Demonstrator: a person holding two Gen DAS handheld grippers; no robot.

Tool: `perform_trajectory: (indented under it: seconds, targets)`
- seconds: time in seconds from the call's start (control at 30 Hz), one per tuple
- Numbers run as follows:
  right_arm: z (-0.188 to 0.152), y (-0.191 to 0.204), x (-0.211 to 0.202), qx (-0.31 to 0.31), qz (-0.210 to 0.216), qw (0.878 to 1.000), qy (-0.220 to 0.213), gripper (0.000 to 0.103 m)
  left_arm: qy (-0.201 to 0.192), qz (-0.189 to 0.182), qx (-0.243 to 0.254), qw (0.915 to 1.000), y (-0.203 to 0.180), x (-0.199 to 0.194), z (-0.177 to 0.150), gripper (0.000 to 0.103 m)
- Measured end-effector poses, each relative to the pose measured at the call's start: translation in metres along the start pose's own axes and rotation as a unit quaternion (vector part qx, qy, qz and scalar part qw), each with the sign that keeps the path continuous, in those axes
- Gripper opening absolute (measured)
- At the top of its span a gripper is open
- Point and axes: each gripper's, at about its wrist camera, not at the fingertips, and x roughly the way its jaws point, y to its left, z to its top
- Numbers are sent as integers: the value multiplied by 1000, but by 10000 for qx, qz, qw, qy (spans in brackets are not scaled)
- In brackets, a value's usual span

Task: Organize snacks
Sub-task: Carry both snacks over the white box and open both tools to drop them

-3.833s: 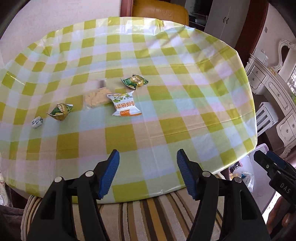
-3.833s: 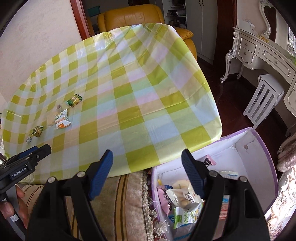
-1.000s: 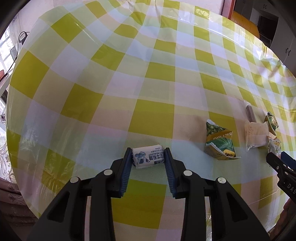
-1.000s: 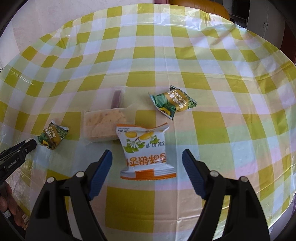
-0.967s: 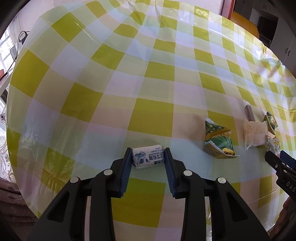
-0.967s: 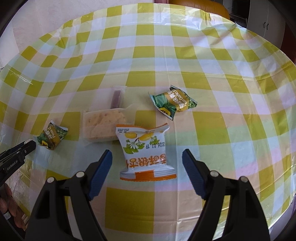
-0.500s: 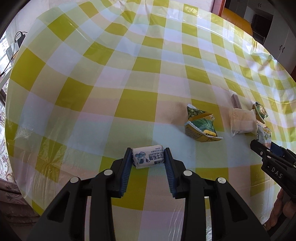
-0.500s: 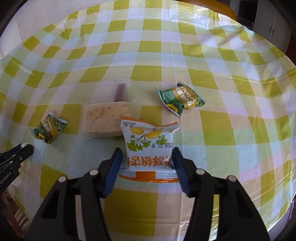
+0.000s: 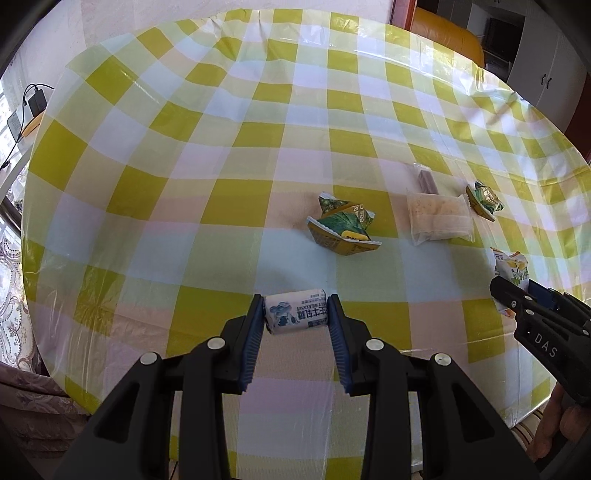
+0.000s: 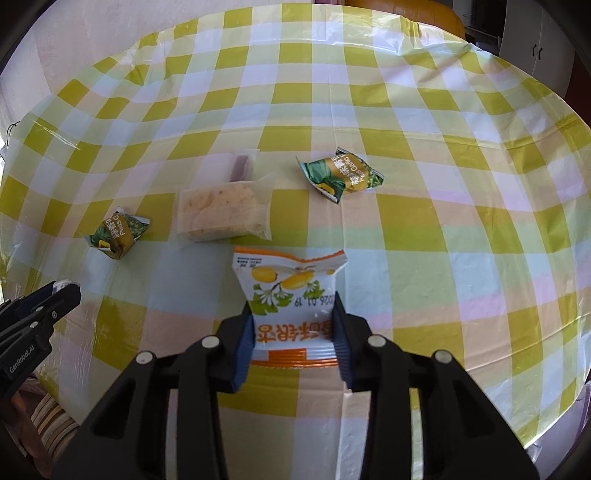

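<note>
My left gripper (image 9: 296, 314) is shut on a small white milk candy packet (image 9: 295, 316) and holds it above the checked tablecloth (image 9: 229, 155). My right gripper (image 10: 294, 325) is shut on a white and orange snack bag (image 10: 291, 295) with yellow fruit printed on it, lifted off the cloth. On the table lie two green pea packets (image 10: 341, 174) (image 10: 118, 232), a clear pack of crackers (image 10: 223, 210) and a small purple bar (image 10: 240, 168). The right gripper with its bag also shows at the right edge of the left wrist view (image 9: 517, 291).
The round table has a yellow and white checked plastic cloth (image 10: 443, 184). A yellow armchair (image 9: 447, 33) stands behind it, with white cabinets (image 9: 543, 74) at the far right. A charger and cable (image 9: 35, 103) sit at the far left. A striped seat (image 10: 55, 424) lies below the table edge.
Both grippers have pulled back and up with their snacks. The right gripper closed from open onto the orange bag and raised it. The left stayed shut on the candy packet.
</note>
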Motion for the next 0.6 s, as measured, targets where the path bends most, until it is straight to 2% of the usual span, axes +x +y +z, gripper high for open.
perform_trajectory:
  seconds: [0.6]
  targets:
    - [-38,-38,-57,308,82,9994,-145,38,-47,-405,521,9978,-62,-37,-22,34]
